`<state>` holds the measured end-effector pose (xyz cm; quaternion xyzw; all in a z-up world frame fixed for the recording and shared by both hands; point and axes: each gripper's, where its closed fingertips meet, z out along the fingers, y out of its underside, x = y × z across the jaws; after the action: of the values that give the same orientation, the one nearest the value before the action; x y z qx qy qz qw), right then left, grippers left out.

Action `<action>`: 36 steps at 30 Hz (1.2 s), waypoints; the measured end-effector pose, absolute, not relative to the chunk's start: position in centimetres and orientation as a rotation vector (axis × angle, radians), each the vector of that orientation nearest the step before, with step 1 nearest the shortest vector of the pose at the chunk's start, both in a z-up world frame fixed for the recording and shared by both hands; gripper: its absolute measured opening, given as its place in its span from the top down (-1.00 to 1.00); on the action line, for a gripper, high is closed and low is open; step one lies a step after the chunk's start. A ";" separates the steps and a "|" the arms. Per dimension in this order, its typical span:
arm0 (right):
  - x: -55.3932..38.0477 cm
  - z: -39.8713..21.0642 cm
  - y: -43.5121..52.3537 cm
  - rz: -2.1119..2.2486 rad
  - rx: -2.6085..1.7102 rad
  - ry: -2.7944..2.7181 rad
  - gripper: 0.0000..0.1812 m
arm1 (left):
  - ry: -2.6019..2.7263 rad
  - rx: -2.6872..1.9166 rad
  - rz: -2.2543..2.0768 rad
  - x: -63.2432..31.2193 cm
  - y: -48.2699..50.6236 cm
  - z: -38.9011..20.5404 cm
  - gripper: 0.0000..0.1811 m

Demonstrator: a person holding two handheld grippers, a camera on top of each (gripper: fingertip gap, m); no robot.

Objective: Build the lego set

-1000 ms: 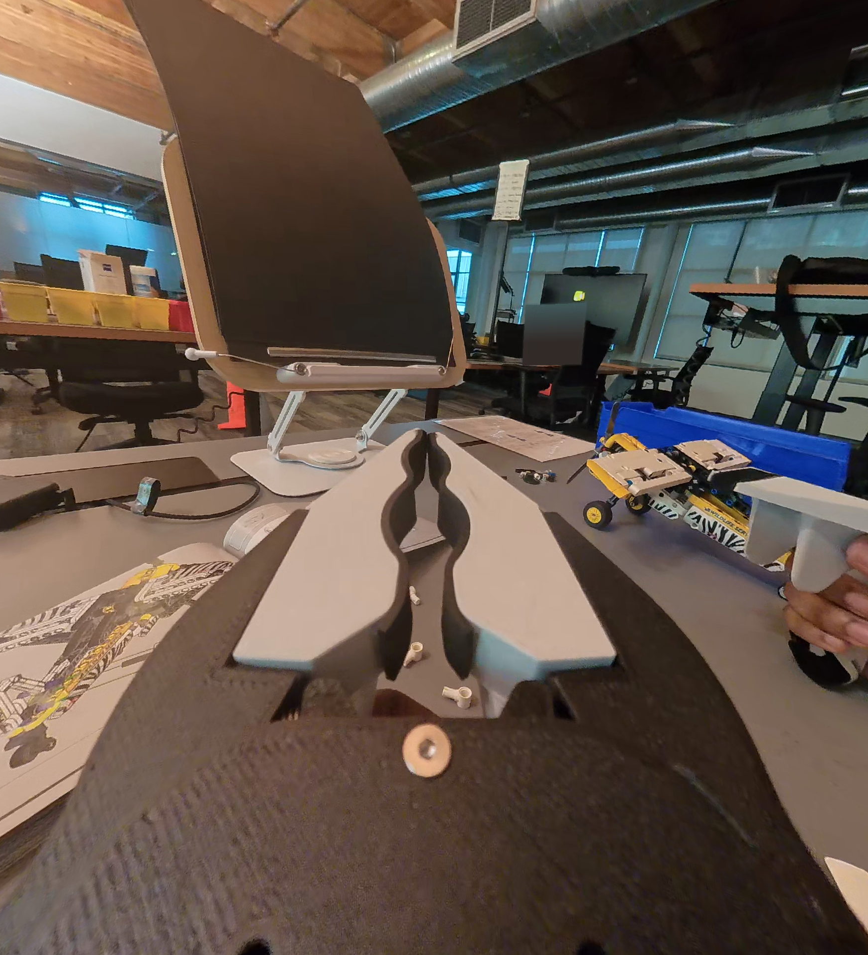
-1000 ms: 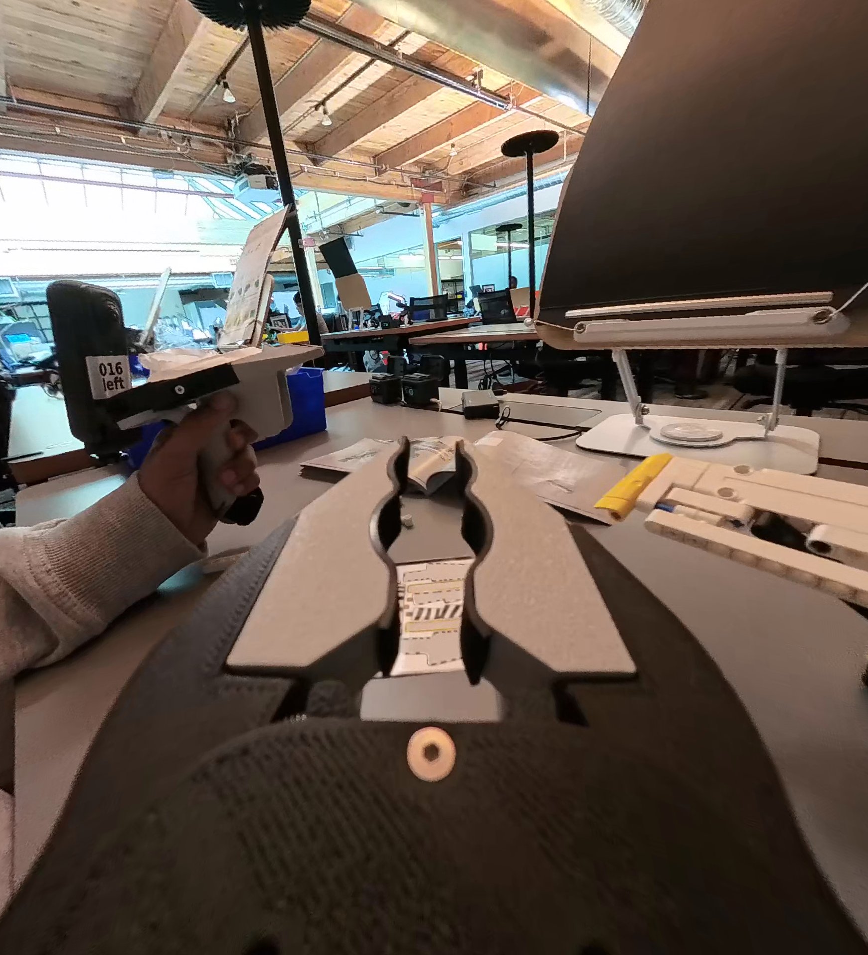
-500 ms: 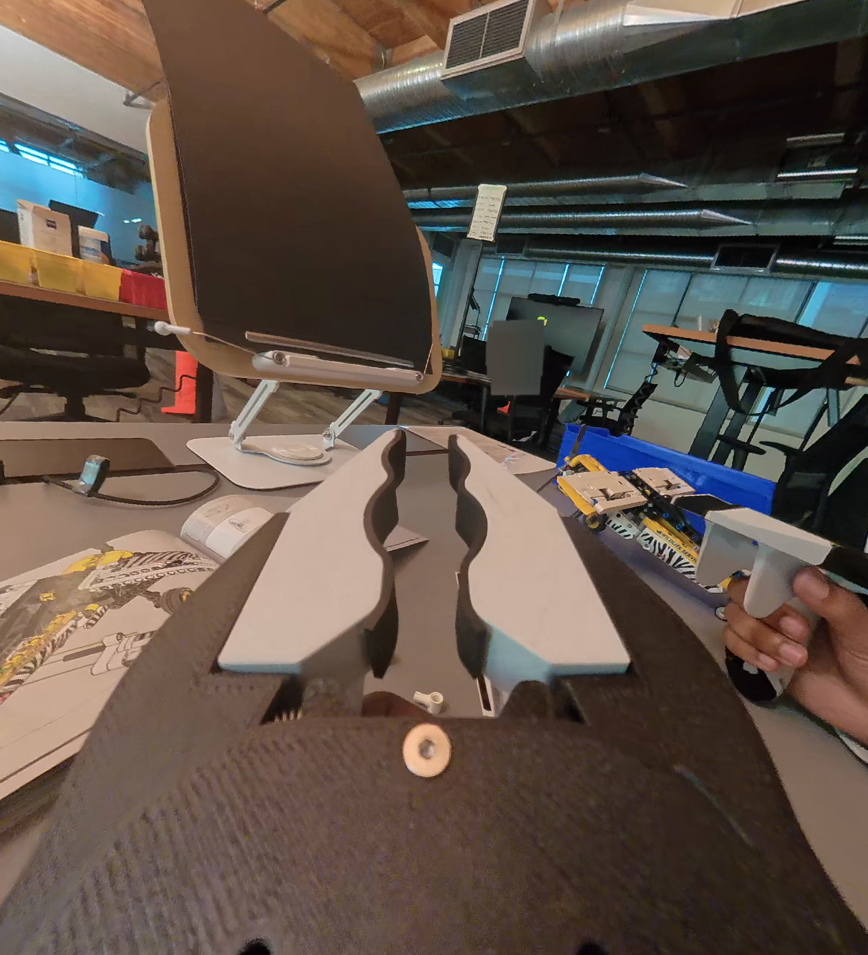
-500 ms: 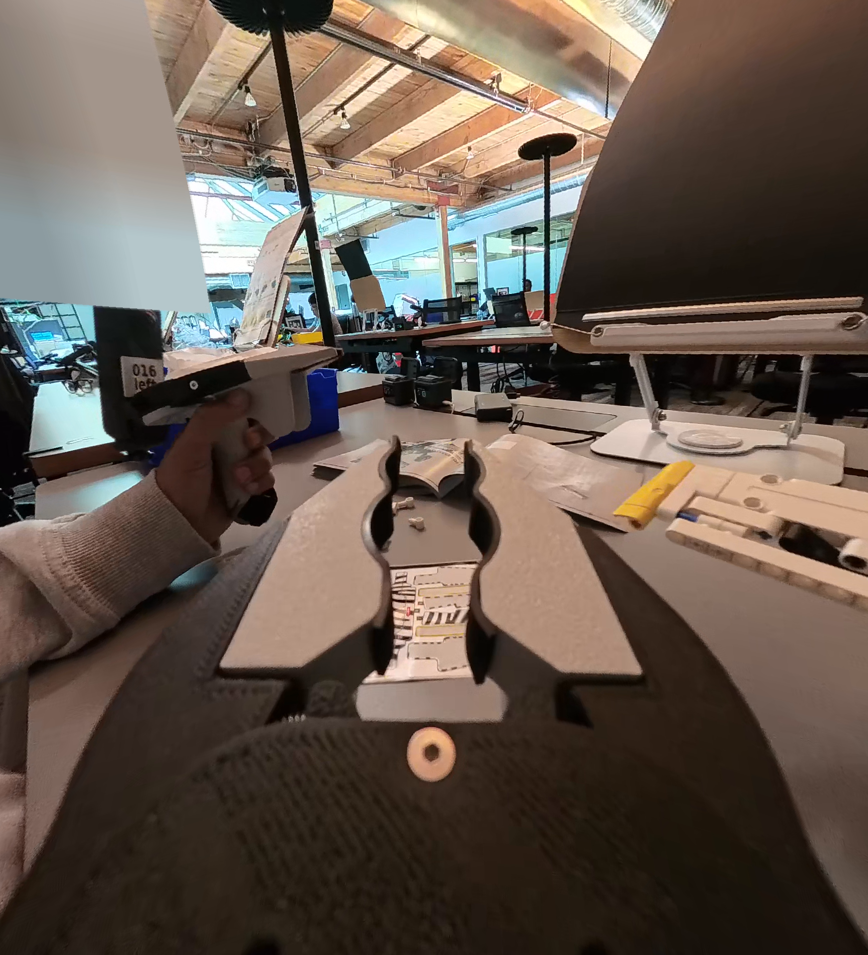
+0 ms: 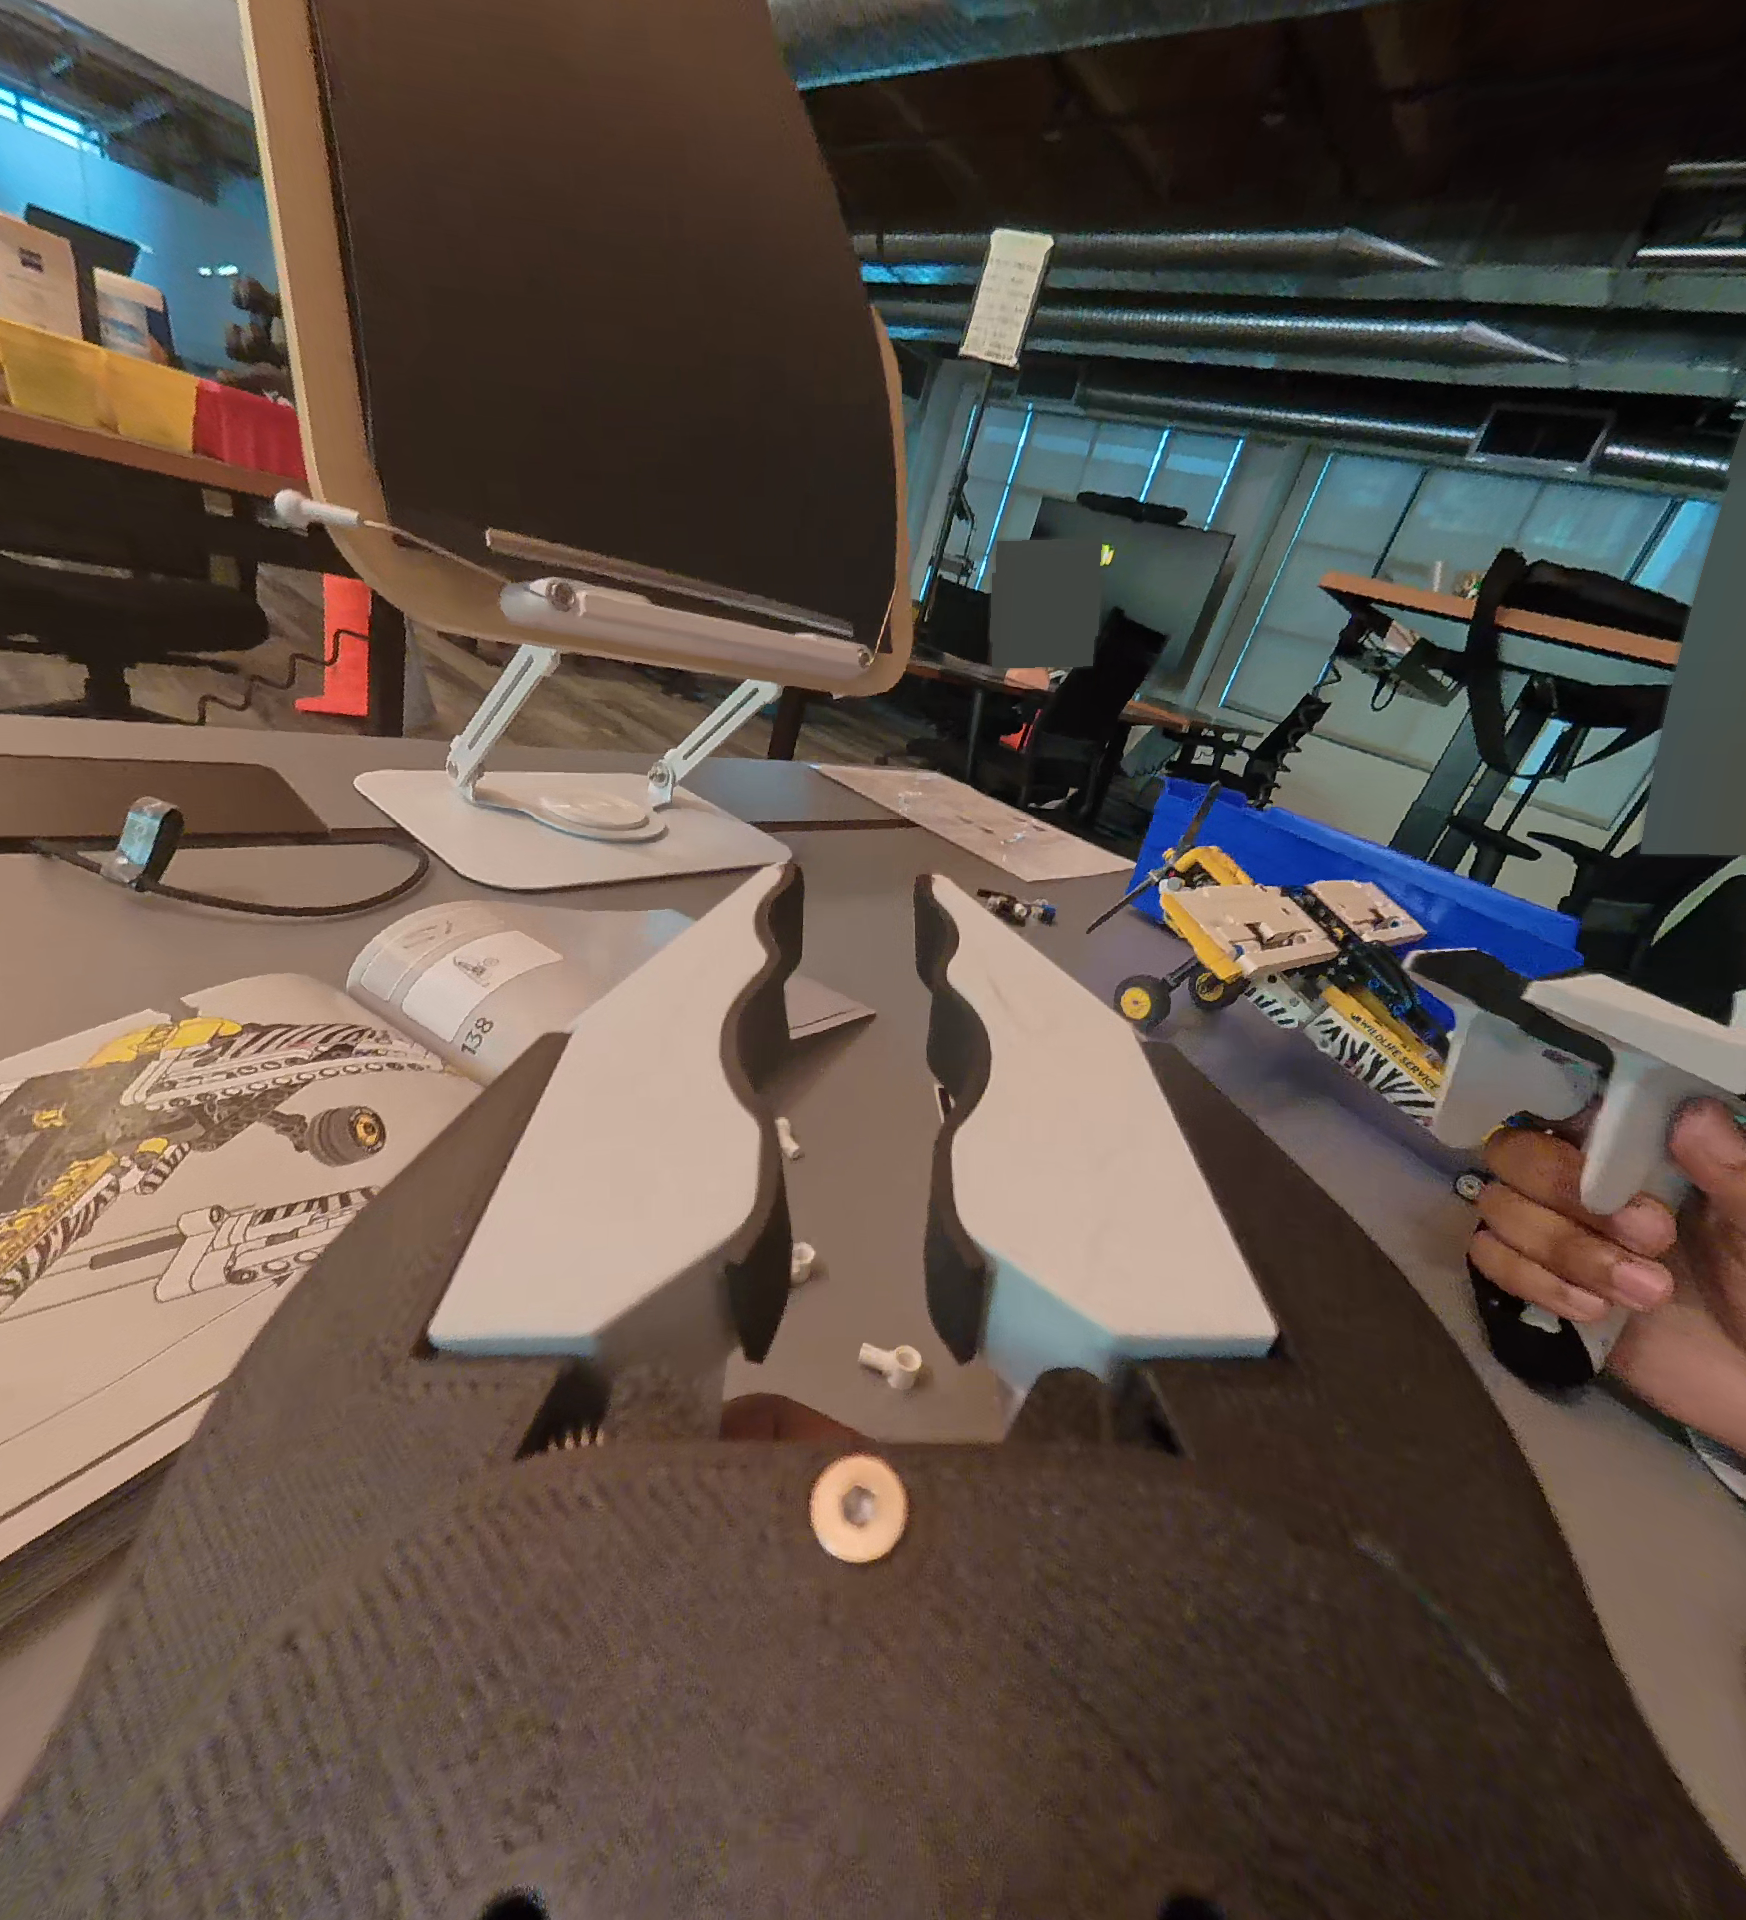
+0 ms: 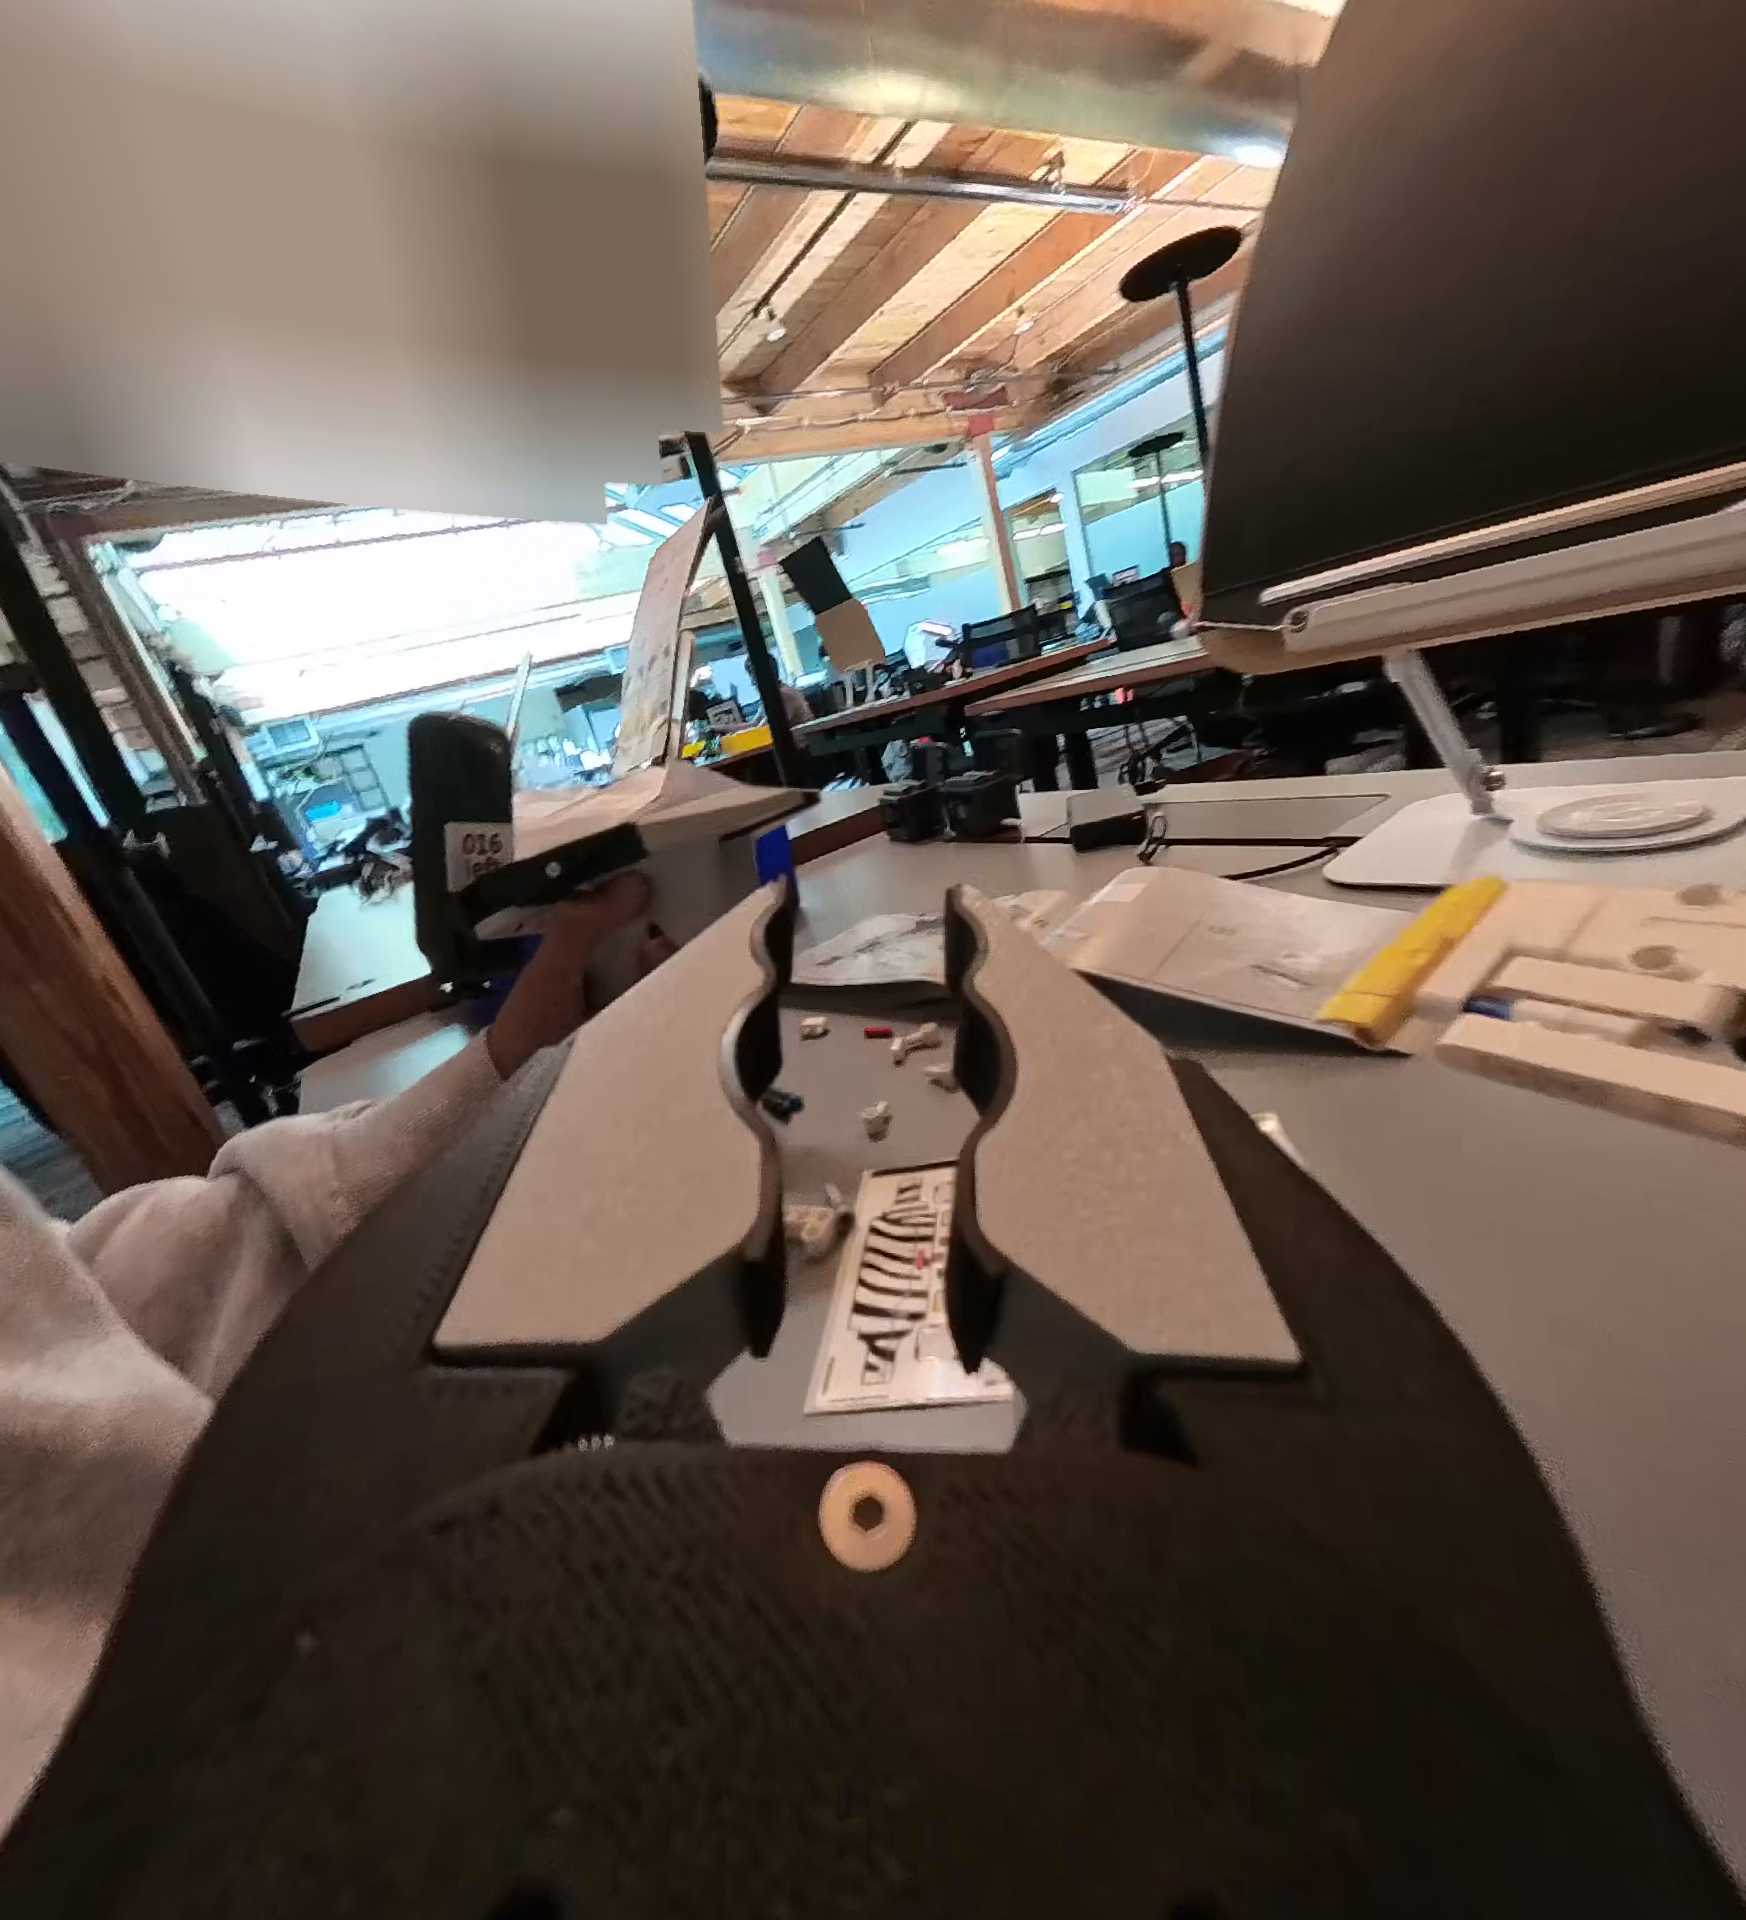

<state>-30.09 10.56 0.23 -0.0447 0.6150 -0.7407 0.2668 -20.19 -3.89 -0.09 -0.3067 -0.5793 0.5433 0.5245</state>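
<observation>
Currently both grippers are hanging released and empty: the left gripper (image 5: 856, 914) is straddling small white pins (image 5: 891, 1363) between its jaws, the right gripper (image 6: 869, 914) framing scattered pins (image 6: 874, 1119) and a sticker sheet (image 6: 900, 1299). Closing carelessly risks flicking those tiny pieces away; the lego plane (image 5: 1274, 951) is sitting rightward of the left jaws.

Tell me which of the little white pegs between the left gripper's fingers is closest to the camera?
The peg lowest in the left wrist view, lying on its side by the right finger's base. The other two pegs lie farther up the gap of the open left gripper.
</observation>
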 end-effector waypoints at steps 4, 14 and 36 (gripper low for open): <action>-28.6 0.1 10.1 -2.044 -0.275 1.747 0.69 | -1.456 -0.834 1.319 -21.1 -3.9 -1.3 0.77; -27.2 -0.2 10.3 -2.033 -0.395 1.760 0.71 | -1.516 -0.899 1.332 -21.9 -4.4 -2.5 0.77; -26.3 -0.7 11.1 -2.089 -0.472 1.799 0.72 | -1.526 -0.922 0.962 -24.7 1.7 -2.5 0.56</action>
<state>-26.28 11.15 -0.67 -0.1661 0.6338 -0.7357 0.1715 -24.74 1.70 -2.50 -0.3859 -0.6390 0.4029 0.5296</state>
